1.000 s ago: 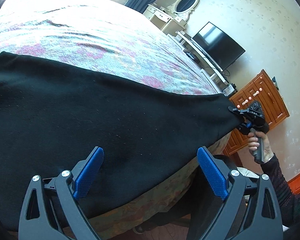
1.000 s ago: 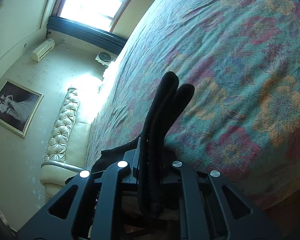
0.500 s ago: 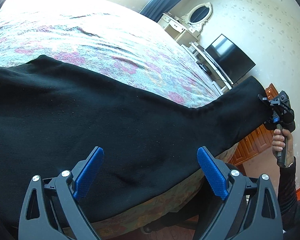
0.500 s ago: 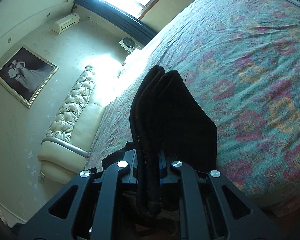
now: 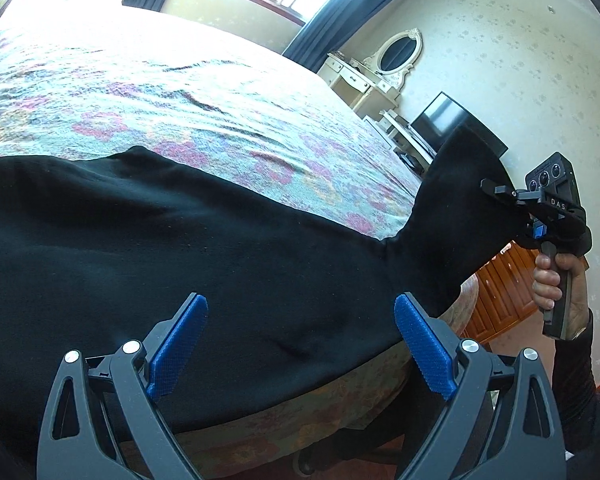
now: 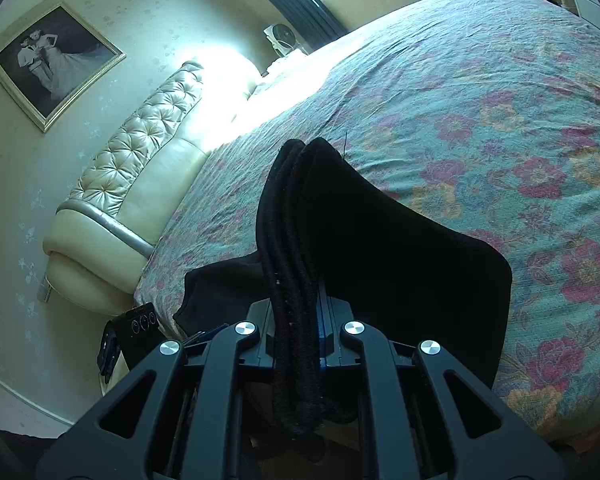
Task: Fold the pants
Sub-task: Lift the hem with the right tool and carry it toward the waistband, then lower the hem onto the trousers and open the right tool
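From the left wrist, black pants lie spread across a floral bed, the left claw released just above them, blue pads wide apart. From the right wrist, the right claw grasps the bunched pants end, raised off the bedspread.

The pants run off the left edge of the left wrist view. In the right wrist view the pinched hem hides the right gripper pads, and the pants cover part of the bed.
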`<state>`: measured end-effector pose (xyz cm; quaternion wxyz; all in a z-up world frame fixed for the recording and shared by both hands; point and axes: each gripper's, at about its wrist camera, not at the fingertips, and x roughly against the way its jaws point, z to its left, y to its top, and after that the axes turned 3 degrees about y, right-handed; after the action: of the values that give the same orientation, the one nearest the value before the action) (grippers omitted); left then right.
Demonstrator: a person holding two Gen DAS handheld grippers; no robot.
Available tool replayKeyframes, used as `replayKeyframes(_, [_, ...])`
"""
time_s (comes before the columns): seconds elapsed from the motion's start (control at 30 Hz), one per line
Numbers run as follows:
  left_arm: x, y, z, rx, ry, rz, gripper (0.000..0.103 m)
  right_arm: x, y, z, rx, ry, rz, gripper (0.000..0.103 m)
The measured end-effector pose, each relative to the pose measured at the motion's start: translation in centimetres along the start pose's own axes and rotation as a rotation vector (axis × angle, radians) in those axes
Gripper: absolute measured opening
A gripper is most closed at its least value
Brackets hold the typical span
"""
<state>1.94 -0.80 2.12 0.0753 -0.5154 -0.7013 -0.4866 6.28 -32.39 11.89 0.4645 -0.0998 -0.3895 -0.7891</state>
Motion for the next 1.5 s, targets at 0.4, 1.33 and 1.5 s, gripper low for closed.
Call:
replayKeyframes(0.4, [3.2, -0.1, 3.4, 0.087, 0.036, -0.069, 0.093, -11.8, -3.6, 2.5, 0.117, -0.155, 0.193, 0.011])
replayKeyframes(1.33, [4.7, -0.4, 6.0, 0.166, 0.058, -0.095, 0.093, -19.6, -6.8, 3.3, 0.169, -0.284, 0.234, 0.017])
replayKeyframes(1.5, [5.1, -0.3, 6.5, 0.177, 0.07, -0.108, 0.093, -20.4, -7.2, 3.9, 0.181, -0.271, 0.238, 0.029])
